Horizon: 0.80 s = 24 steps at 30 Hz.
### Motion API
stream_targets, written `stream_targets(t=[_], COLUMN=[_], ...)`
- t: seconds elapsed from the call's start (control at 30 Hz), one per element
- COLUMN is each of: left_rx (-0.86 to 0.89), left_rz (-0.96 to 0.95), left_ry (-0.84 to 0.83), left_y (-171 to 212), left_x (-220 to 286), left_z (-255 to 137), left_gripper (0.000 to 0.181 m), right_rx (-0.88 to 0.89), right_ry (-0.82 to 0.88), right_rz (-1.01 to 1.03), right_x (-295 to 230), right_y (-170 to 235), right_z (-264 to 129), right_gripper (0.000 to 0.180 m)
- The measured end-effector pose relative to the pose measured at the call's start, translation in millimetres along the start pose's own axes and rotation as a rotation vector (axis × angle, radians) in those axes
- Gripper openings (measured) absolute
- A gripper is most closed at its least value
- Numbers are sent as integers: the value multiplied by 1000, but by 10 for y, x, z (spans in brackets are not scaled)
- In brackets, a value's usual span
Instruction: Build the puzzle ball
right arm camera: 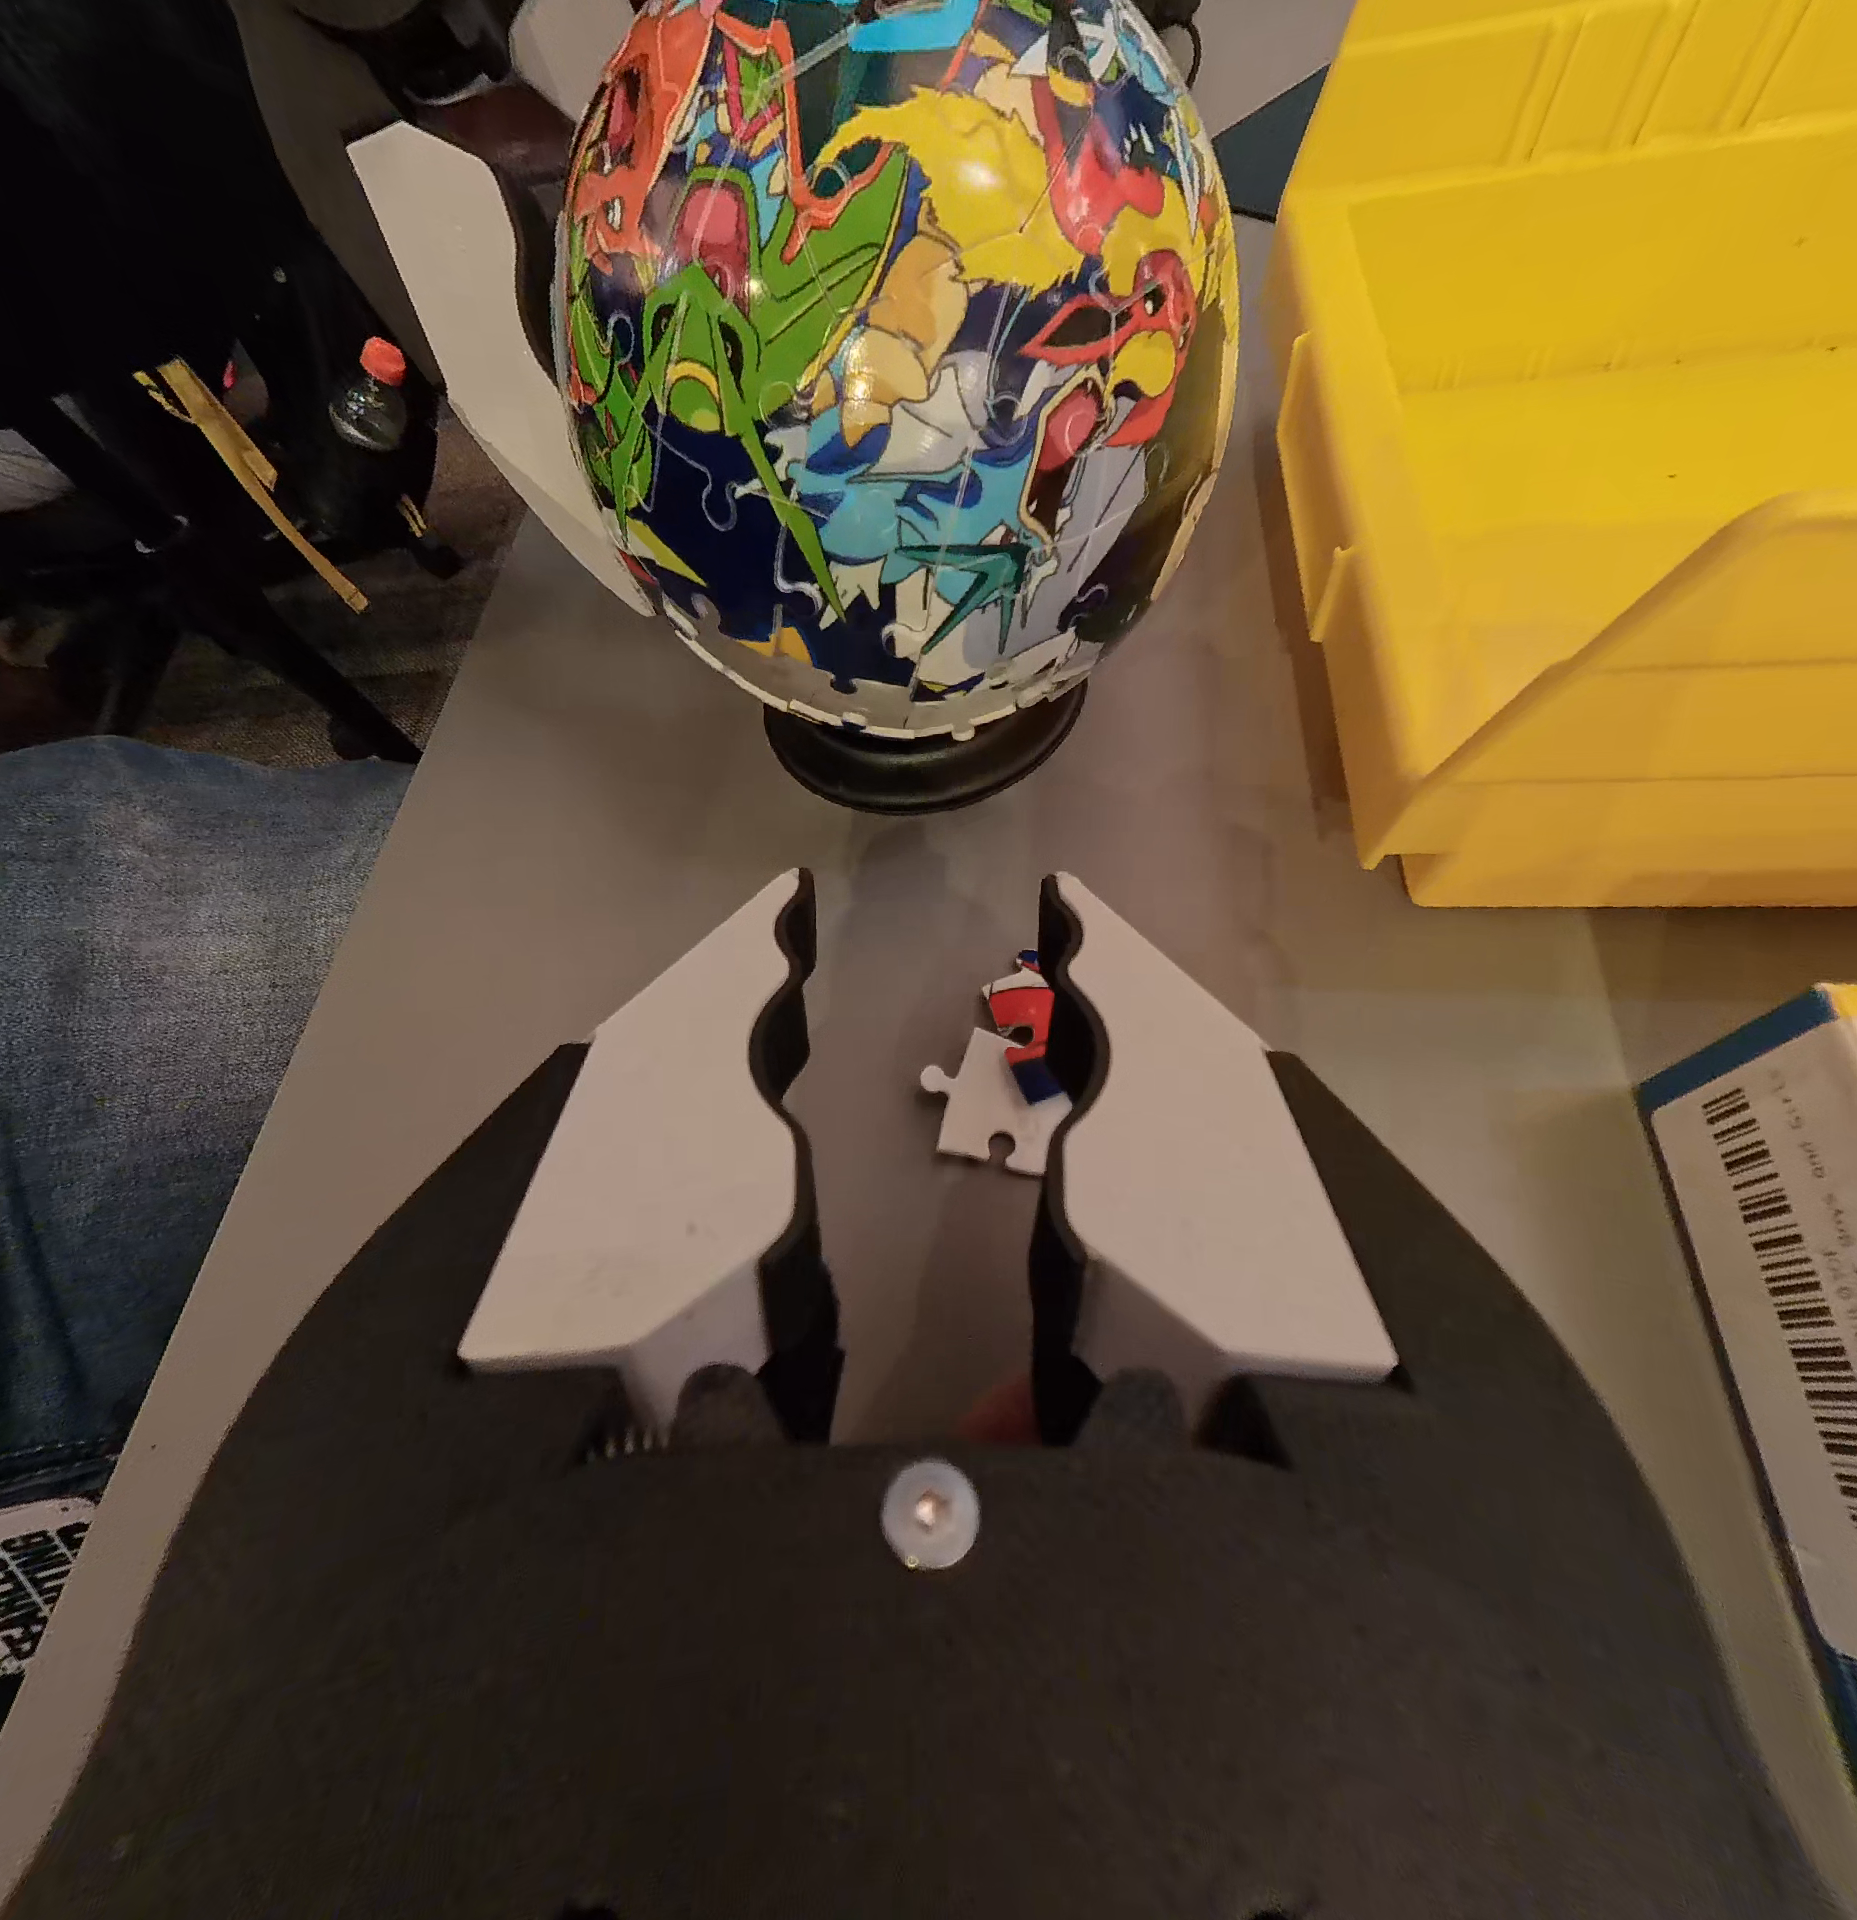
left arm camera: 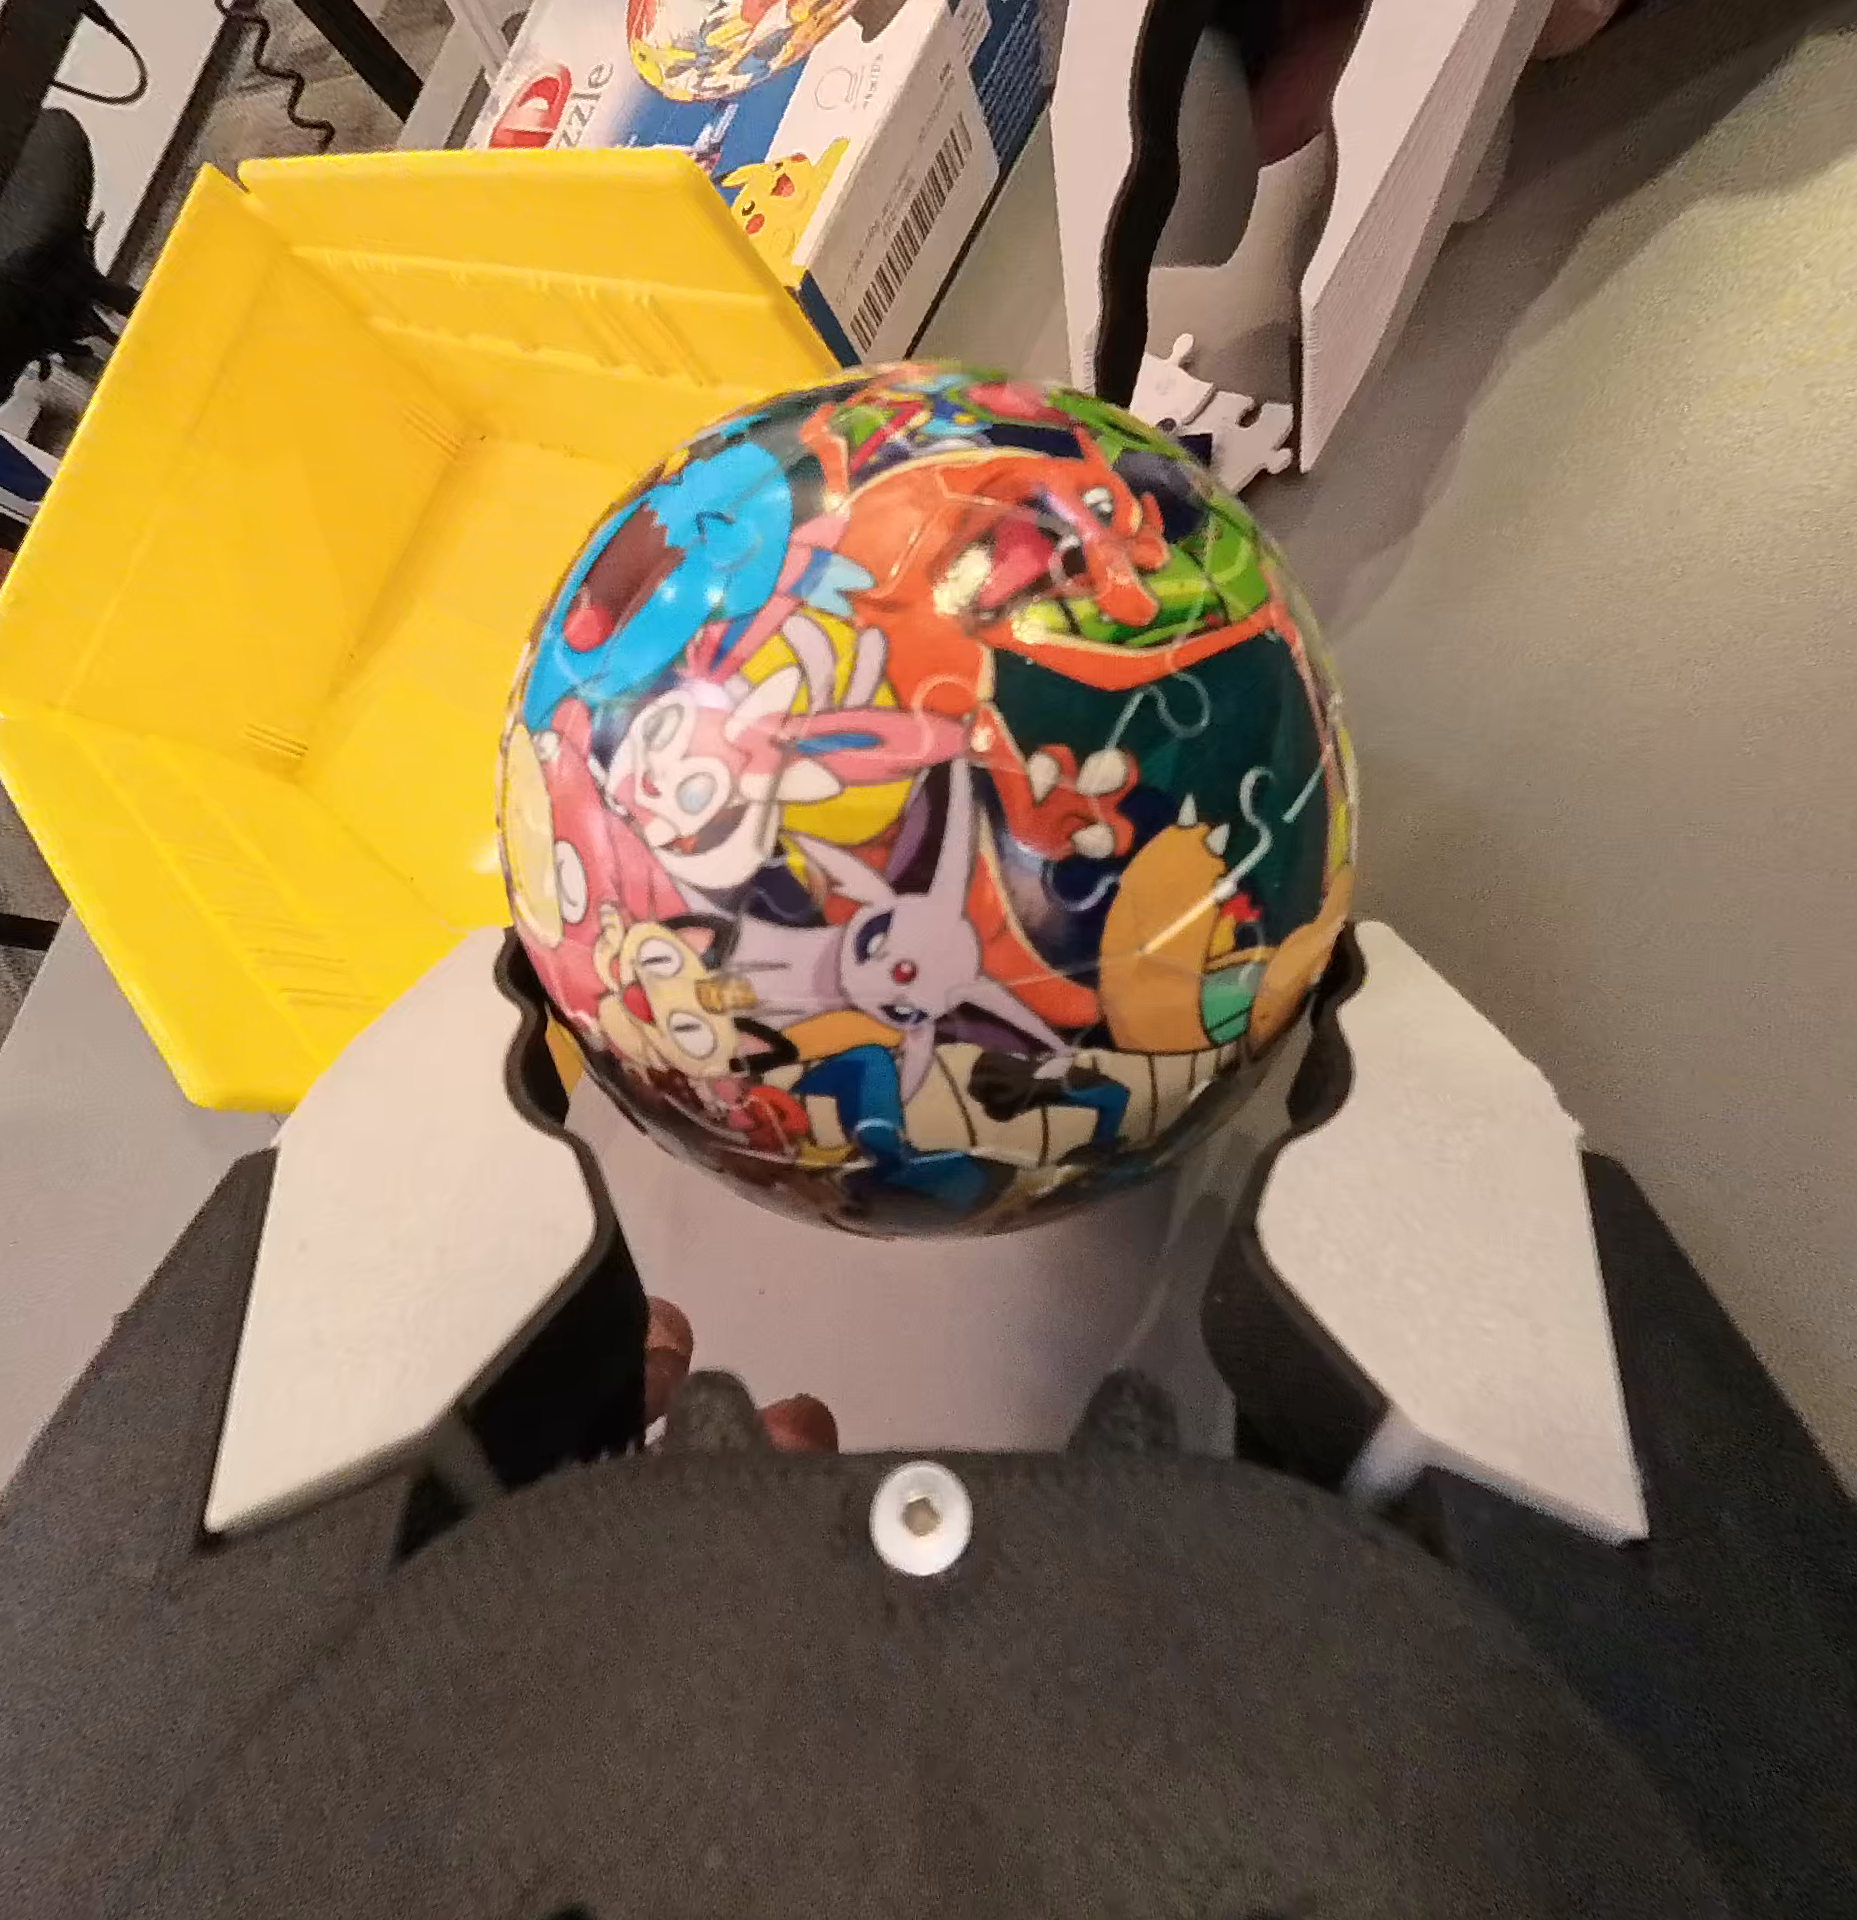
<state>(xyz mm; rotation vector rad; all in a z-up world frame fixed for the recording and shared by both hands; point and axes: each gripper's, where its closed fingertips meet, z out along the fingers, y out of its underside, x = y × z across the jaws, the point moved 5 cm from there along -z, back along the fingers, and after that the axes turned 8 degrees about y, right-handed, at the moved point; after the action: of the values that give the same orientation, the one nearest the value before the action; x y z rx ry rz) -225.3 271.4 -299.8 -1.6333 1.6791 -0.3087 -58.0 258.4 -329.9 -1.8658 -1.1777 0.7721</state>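
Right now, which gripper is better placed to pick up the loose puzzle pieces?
Right. The right gripper is open just above the loose pieces, which lie by its fingers. The left gripper is shut on the puzzle ball.

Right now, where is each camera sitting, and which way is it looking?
Left wrist view: sits on the left gripper, looking forward and down at the puzzle ball between its jaws, yellow bin beyond; fingertips show underneath.
Right wrist view: sits on the right gripper, looking across the grey table at the ball on its black stand, loose puzzle pieces between its open jaws.
Both views share the ball, bin and table.
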Motion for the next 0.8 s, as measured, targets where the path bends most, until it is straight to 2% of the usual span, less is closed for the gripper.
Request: stream_targets(t=[0.07, 0.17, 0.47, 0.8], left_rx=[2, 21, 41, -63], left_rz=[6, 22, 71, 111], left_ry=[-2, 2, -11, 17], left_y=[-6, -4, -3, -25], left_x=[1, 13, 17, -23], left_z=[9, 78, 121, 64], left_gripper=[136, 147, 144, 141], right_rx=[0, 1, 6, 29], right_ry=[-1, -2, -8, -19], right_rz=[1, 1, 8, 18], right_x=[0, 0, 6, 7], right_y=[3, 2, -1, -5], right_z=[1, 3, 3, -29], right_gripper=[41, 41, 41, 41])
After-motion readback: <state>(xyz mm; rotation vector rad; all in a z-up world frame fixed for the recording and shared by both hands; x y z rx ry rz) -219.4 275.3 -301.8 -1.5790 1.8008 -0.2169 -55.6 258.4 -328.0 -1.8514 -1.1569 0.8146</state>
